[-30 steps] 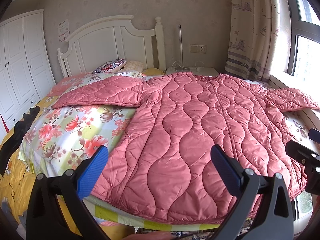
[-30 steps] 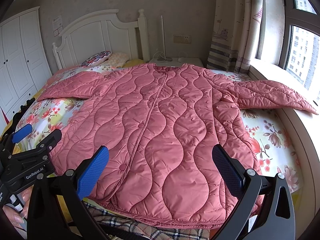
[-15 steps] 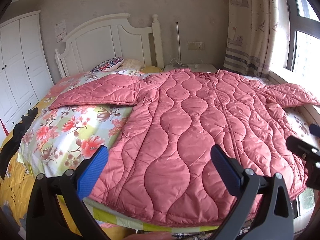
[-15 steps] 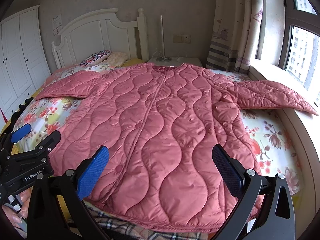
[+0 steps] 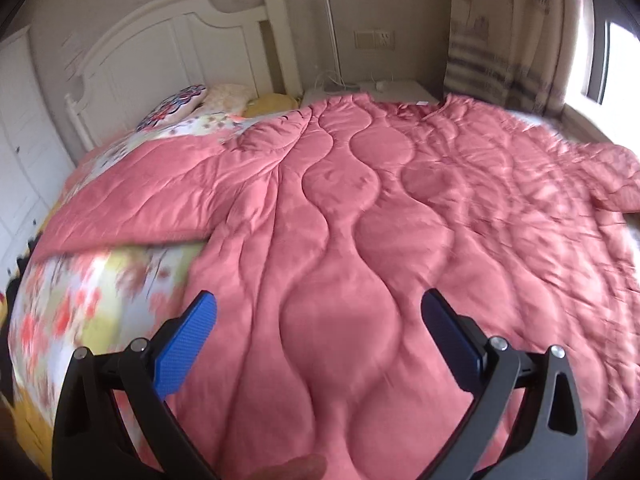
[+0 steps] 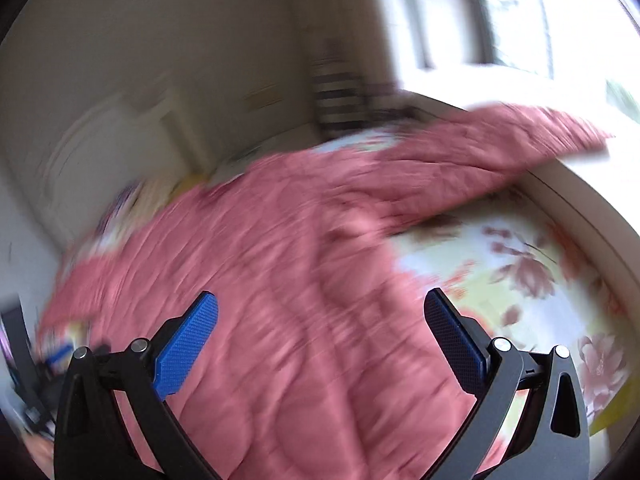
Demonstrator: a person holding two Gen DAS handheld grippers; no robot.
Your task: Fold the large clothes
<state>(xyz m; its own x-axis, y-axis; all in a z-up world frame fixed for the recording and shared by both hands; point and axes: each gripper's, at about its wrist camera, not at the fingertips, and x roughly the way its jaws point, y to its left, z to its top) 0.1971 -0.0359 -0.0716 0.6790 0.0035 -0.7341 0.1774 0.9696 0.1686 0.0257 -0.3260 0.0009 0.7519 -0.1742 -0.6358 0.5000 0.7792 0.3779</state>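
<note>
We see a pink quilted coat (image 5: pixel 360 240) spread flat and front-up over a bed (image 5: pixel 92 312) with a floral sheet. Its long axis runs from the near edge of the bed, where the hem lies, toward the white headboard (image 5: pixel 168 52), where the collar (image 5: pixel 420 104) points. The wavy quilting lines run along that same axis. The 2 sleeves stick out sideways, across the long axis: the left sleeve (image 5: pixel 152 204) lies flat on the sheet toward the wardrobe side, and the right sleeve (image 6: pixel 500 148) reaches toward the window sill and hangs over its edge.

Our left gripper (image 5: pixel 318 320) is released, its 2 blue fingers (image 5: pixel 186 344) spread wide with nothing between them. It hovers over the lower left part of the coat, near the side seam where coat meets sheet; we cannot tell whether it touches the fabric. Our right gripper (image 6: pixel 320 320) is likewise released, its fingers (image 6: pixel 188 346) wide apart and empty, above the lower right part of the coat (image 6: pixel 260 280), with the right fingertip over the bare floral sheet (image 6: pixel 520 272) beside the coat's edge. The right wrist view is heavily blurred, so finer detail there is lost.

At the head of the bed, 2 pillows (image 5: pixel 180 100) sit just beside the headboard, apart from the collar. A striped curtain (image 5: pixel 496 40) hangs at the window side, and a small white nightstand (image 5: pixel 400 90) stands between headboard and curtain
</note>
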